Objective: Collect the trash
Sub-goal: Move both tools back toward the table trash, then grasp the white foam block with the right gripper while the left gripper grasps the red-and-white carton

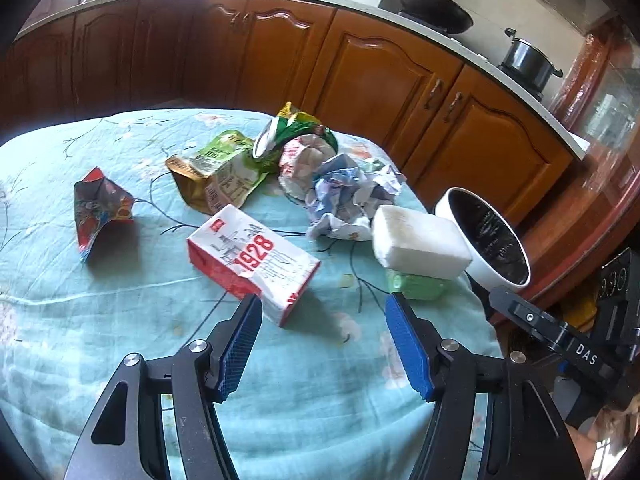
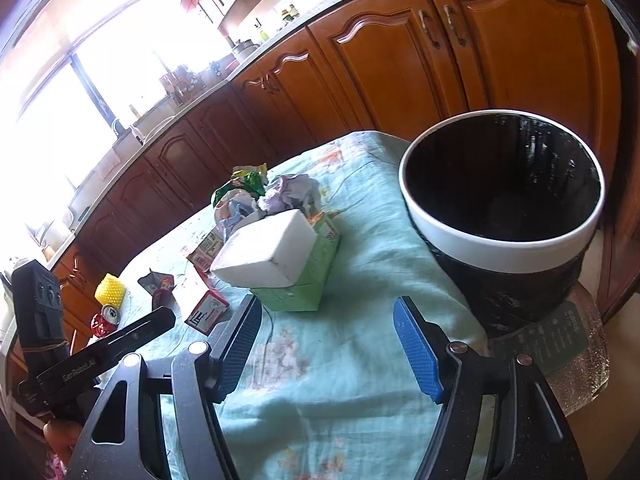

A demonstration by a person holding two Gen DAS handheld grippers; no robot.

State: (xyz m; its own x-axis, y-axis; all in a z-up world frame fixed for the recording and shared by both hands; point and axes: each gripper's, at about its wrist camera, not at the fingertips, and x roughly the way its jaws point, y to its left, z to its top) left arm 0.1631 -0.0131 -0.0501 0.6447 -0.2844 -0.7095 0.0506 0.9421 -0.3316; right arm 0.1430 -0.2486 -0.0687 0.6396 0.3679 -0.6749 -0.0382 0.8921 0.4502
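Observation:
Trash lies scattered on a table under a light-blue floral cloth (image 1: 120, 320). A red-and-white carton (image 1: 252, 264) marked 1928 lies just ahead of my left gripper (image 1: 324, 308), which is open with nothing between its fingers. Farther back are a red foil wrapper (image 1: 100, 212), green and gold snack bags (image 1: 224, 172), crumpled paper (image 1: 344, 196) and a white foam block (image 1: 416, 240) on a green box (image 1: 416, 286). A white-rimmed bin with a black liner (image 2: 504, 200) stands at the table's right edge. My right gripper (image 2: 328, 312) is open and empty, near the foam block (image 2: 264, 256).
Brown kitchen cabinets (image 1: 360, 72) run behind the table, with a wok (image 1: 436, 8) and a pot (image 1: 528, 60) on the counter. A crushed red can (image 2: 106, 318) and a yellow object (image 2: 110, 288) lie at the table's far left. The other hand-held gripper (image 2: 60, 356) shows at the left.

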